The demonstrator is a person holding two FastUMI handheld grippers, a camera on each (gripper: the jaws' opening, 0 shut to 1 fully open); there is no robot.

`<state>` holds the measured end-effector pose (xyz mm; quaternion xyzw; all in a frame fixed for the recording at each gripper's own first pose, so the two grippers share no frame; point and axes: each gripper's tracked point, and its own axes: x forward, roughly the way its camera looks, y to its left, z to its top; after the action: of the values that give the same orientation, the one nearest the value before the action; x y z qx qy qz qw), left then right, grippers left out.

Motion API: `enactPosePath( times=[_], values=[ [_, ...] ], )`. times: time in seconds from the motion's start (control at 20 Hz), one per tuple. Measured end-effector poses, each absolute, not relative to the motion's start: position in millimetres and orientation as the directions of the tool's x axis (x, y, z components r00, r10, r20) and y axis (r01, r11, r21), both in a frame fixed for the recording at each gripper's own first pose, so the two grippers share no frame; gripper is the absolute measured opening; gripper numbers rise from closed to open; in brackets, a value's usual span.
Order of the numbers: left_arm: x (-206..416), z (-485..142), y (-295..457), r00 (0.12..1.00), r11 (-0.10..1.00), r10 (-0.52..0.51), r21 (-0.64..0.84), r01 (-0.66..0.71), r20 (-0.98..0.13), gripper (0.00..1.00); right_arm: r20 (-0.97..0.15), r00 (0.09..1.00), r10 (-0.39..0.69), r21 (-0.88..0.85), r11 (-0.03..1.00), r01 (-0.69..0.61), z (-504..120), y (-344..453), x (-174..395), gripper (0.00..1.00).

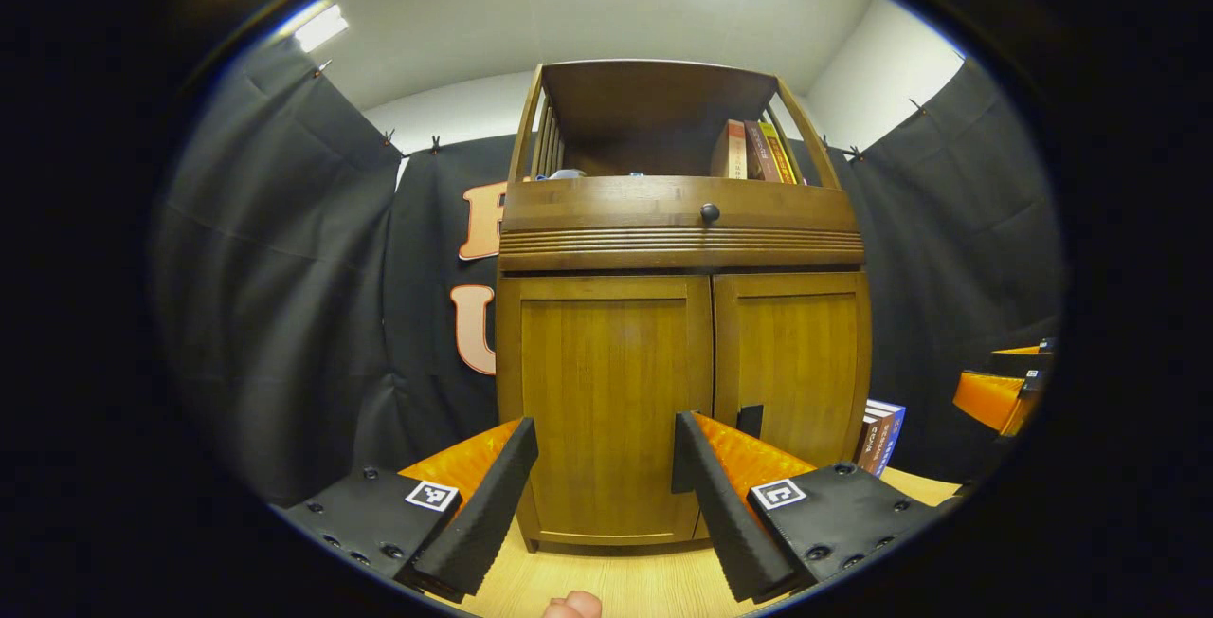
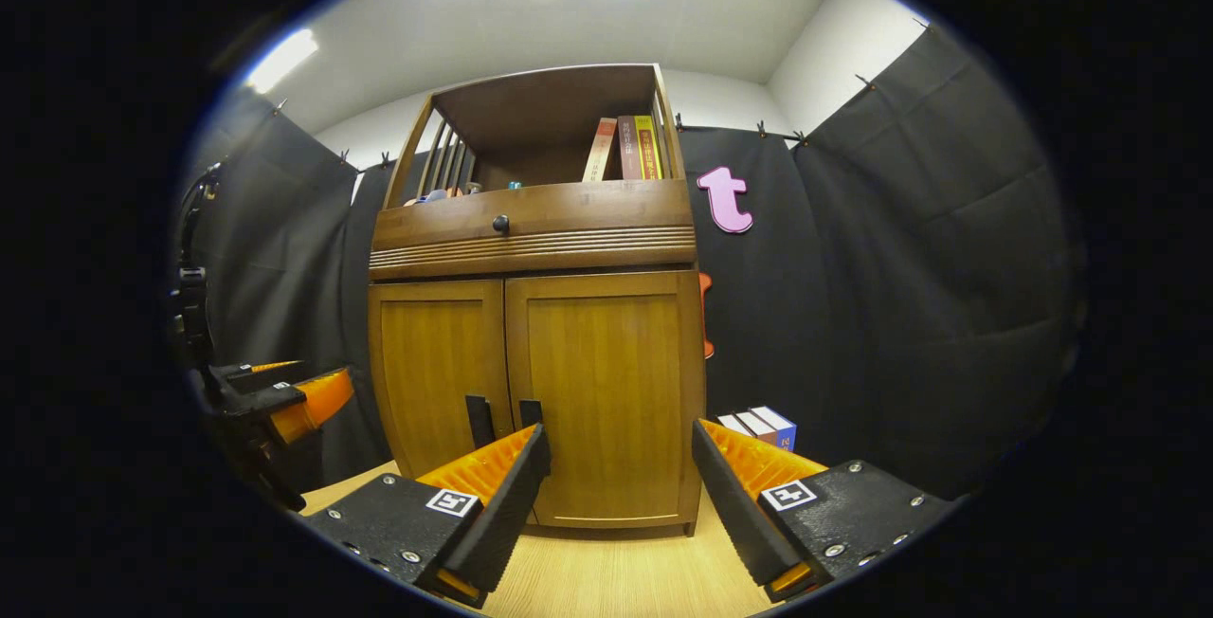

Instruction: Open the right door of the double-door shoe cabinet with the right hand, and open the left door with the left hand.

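In the left gripper view, the left gripper [image 1: 605, 481] hangs in front of the shoe cabinet [image 1: 682, 315], its jaws spread wide with nothing between them but the wood behind. A fingertip [image 1: 572, 606] peeks in at the very bottom edge. The cabinet stands on a pale wooden floor [image 1: 616, 585] against the black cloth wall. Its left door [image 1: 605, 409] sits straight ahead of this gripper and is closed; the right door [image 1: 794, 367] beside it is closed too, with a small dark handle [image 1: 750, 420] low near the seam. Above the doors runs a drawer front with a round black knob [image 1: 709, 212], and over that an open shelf holds a few upright books [image 1: 753, 152]. More books [image 1: 881, 436] stand on the floor just right of the cabinet, and further right the other gripper's orange finger [image 1: 990, 397] shows at the edge.

In the right gripper view, the left gripper [image 2: 284, 395] appears far left, well apart from the cabinet. The left door [image 2: 438, 367] and right door [image 2: 606, 390] are both shut, with two dark handles [image 2: 502, 417] low at the seam. The right gripper [image 2: 621, 490] faces the right door without touching it, jaws spread apart and holding nothing. The floor books [image 2: 763, 426] lie just right of the cabinet
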<state>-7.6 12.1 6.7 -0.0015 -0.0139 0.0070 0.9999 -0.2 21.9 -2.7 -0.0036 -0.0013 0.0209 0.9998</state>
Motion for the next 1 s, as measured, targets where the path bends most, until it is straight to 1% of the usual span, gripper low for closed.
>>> enactPosePath(
  times=[0.2,0.3,0.4,0.7,0.85,1.0],
  values=[
    [-7,5,13,1.0,1.0,0.017,-0.014,-0.017,0.022,0.95,0.003,0.996,0.093,0.001,0.996,-0.093,-1,39,10,0.93],
    [-8,2,16,1.0,1.0,0.023,-0.011,-0.023,0.014,0.95,0.013,0.995,0.102,-0.023,0.995,-0.102,2,42,23,0.93],
    [-10,1,23,0.999,0.999,0.044,-0.001,-0.044,0.015,0.96,0.024,0.991,0.134,-0.04,0.99,-0.133,4,54,41,0.93],
    [-18,3,31,0.998,0.998,0.065,-0.006,-0.065,0.026,0.95,0.039,0.974,0.224,-0.033,0.974,-0.223,-11,100,122,0.93],
    [-19,0,37,0.997,0.997,0.074,-0.012,-0.074,0.018,0.95,0.014,0.972,0.237,-0.068,0.97,-0.235,-35,115,162,0.93],
    [-20,1,45,0.996,0.996,0.091,-0.008,-0.091,0.022,0.95,-0.029,0.976,0.215,-0.079,0.973,-0.217,-67,125,193,0.93]
  ],
)
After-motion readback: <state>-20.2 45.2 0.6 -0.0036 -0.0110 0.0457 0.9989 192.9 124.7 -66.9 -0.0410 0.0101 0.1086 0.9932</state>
